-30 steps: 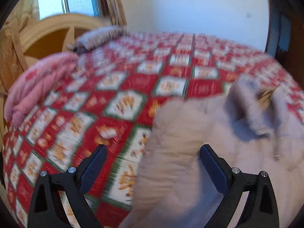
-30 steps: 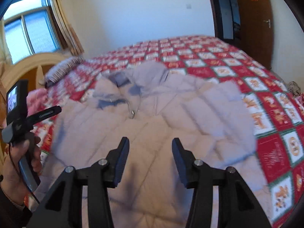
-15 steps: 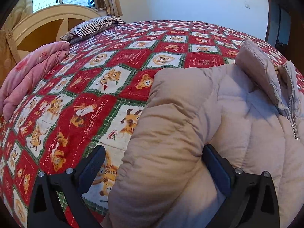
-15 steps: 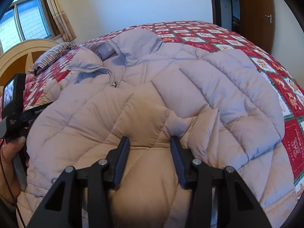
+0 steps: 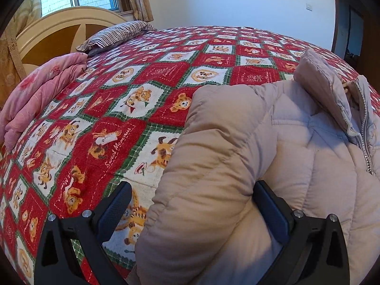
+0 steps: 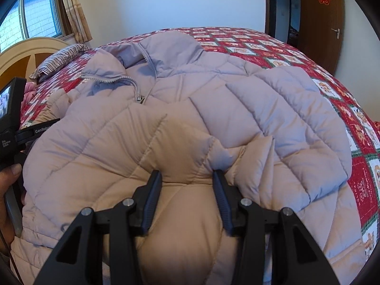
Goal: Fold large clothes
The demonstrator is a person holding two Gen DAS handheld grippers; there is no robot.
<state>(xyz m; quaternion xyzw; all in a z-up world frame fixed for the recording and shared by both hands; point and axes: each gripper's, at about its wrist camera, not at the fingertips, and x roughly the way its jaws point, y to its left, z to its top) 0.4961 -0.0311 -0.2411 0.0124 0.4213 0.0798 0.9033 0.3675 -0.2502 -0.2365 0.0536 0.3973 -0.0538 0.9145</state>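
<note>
- A bed point(image 5: 166, 76) with a red patchwork quilt point(image 6: 363, 178) is being seen ahead of and below both grippers.
- A puffy beige jacket point(image 6: 237, 109) is being shown spread flat on the quilt, its front up, collar point(image 6: 171, 47) on the far side from the right gripper and a sleeve lying folded across the chest.
- The jacket's near part is lying directly under both tools; in the left view it is filling the space ahead and to the right, with bare quilt to the left.
- A pink folded blanket point(image 5: 40, 95) and a striped pillow point(image 5: 118, 33) are being seen far ahead to the left of the left gripper, by the headboard point(image 5: 59, 30).
- The right gripper point(image 6: 187, 178) is being kept about half open, and a padded ridge of the jacket is being pinched between its pads.
- The left gripper point(image 5: 192, 194) is being held wide open over the jacket's edge; the right finger point(image 5: 270, 204) is being pressed into the padding, the left finger point(image 5: 114, 204) is hanging clear over the quilt.
- The zip pull point(image 6: 140, 99) is being seen ahead of the right gripper, slightly left.
</note>
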